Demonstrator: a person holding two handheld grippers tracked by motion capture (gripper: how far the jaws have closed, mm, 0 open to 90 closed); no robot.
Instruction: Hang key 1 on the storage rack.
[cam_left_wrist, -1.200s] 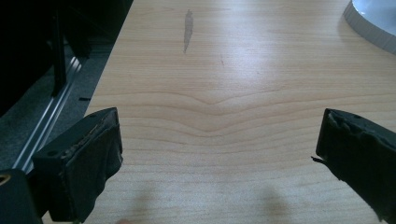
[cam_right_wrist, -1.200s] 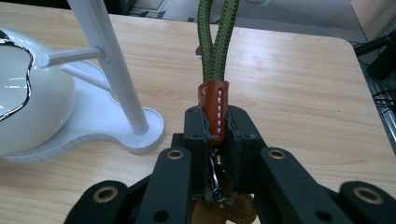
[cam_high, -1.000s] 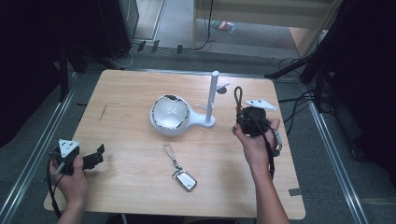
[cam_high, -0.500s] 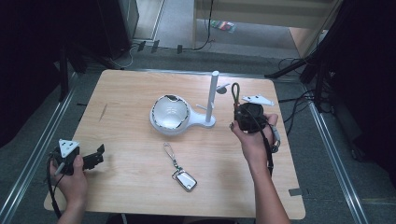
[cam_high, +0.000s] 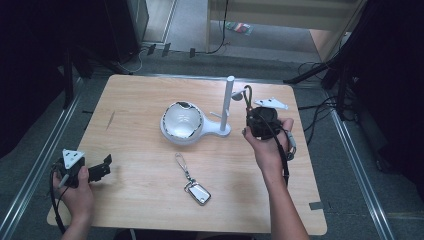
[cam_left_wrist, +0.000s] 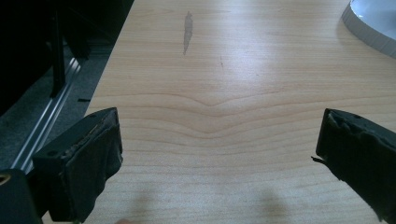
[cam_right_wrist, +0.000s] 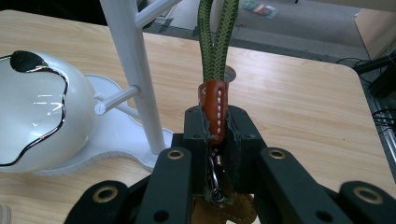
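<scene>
My right gripper (cam_right_wrist: 215, 135) has its jaws clamped on the brown leather collar of a keychain (cam_right_wrist: 214, 105), whose green cord loop stands straight up from the jaws along their line, with the white stand's (cam_right_wrist: 131, 70) post and side pegs just ahead and to the jaws' left. My left gripper (cam_left_wrist: 215, 154), jaws wide apart over bare table (cam_left_wrist: 243, 70), is far from it, so hanging the loop looks like the right hand's job.

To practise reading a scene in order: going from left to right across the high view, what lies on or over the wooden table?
Left black claw → silver key fob with clip → white post stand → right black claw gripping a green cord loop.
</scene>
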